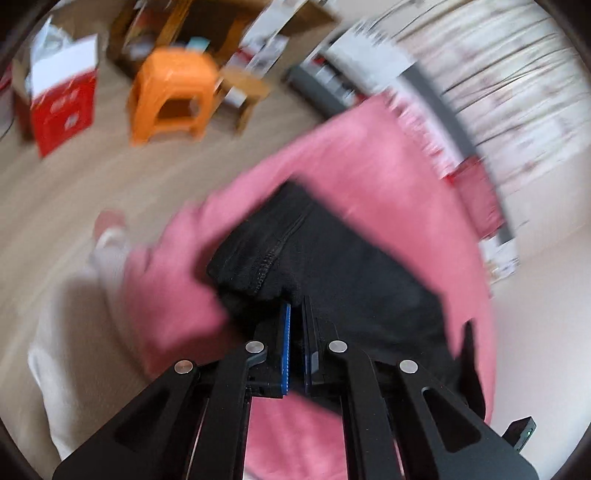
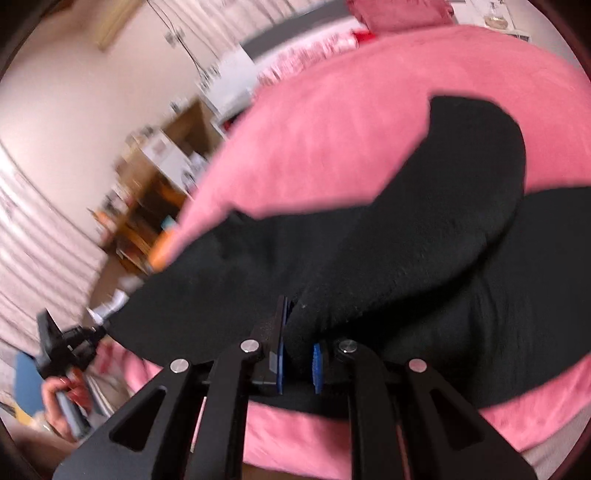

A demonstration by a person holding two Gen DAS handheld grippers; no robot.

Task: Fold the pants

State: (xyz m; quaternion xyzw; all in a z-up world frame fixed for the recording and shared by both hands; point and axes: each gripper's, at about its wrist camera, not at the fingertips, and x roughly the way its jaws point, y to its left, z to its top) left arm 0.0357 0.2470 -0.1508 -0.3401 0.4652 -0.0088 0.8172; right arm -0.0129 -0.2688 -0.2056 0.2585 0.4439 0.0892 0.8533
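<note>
Black fleece pants (image 1: 332, 258) lie on a pink blanket (image 1: 369, 173). My left gripper (image 1: 296, 301) is shut on a bunched seamed edge of the pants, its blue pads pinching the fabric just above the blanket. In the right wrist view the pants (image 2: 424, 240) spread across the pink blanket (image 2: 332, 140), one part folded over another. My right gripper (image 2: 297, 321) is shut on a thick fold of the pants held between its blue pads. The left gripper and the hand holding it show at the lower left of the right wrist view (image 2: 66, 347). Both views are motion-blurred.
An orange plastic stool (image 1: 171, 92), a red and white box (image 1: 61, 99) and brown cardboard boxes (image 1: 207, 26) stand on the beige floor beyond the blanket. A light cloth (image 1: 74, 332) lies at left. Shelves with clutter (image 2: 155, 192) stand beyond the blanket's edge.
</note>
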